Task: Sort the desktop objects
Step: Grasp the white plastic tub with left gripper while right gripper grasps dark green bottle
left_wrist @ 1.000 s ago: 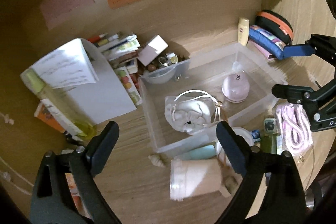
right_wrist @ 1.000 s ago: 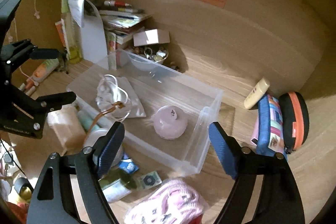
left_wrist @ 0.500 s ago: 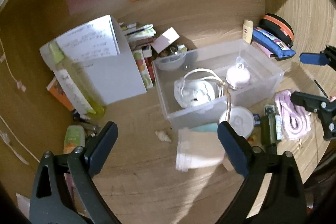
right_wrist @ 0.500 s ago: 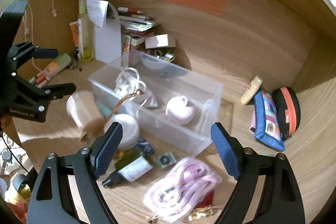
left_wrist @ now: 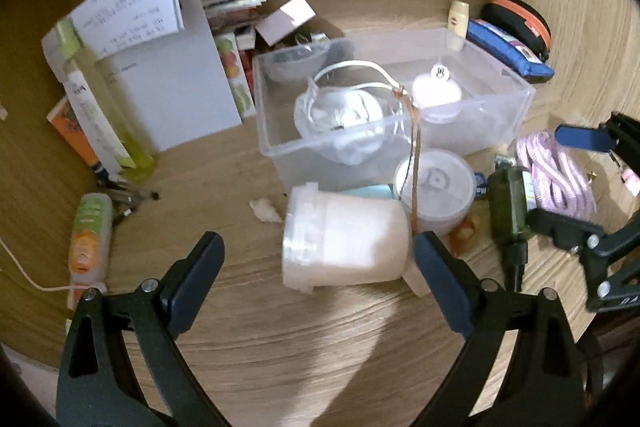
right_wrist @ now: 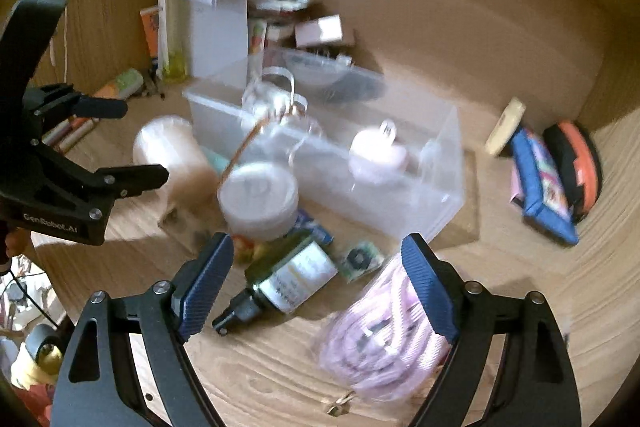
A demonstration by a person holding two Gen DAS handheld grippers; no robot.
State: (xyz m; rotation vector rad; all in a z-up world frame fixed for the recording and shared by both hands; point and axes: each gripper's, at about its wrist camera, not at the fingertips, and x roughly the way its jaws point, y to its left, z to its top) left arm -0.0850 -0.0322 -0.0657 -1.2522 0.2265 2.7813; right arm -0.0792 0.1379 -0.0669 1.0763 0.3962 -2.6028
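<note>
My left gripper is open and low over the desk, and a pale plastic jar lies on its side just beyond its fingertips, untouched. My right gripper is open too, with a dark green bottle lying between its fingers, apart from the pads. A pink coiled cable lies under the right finger. Behind them stands a clear plastic bin holding a white corded pouch and a pink round object. A white lidded tub stands against the bin's front.
A white box and a yellow-green bottle stand at the left, and an orange-green tube lies near them. A blue pencil case, an orange-black case and a cream bottle sit at the back right corner.
Both grippers have sunk toward the desk and drawn back from the bin. The jar now lies before the left fingers, the green bottle between the right fingers. Both stay open.
</note>
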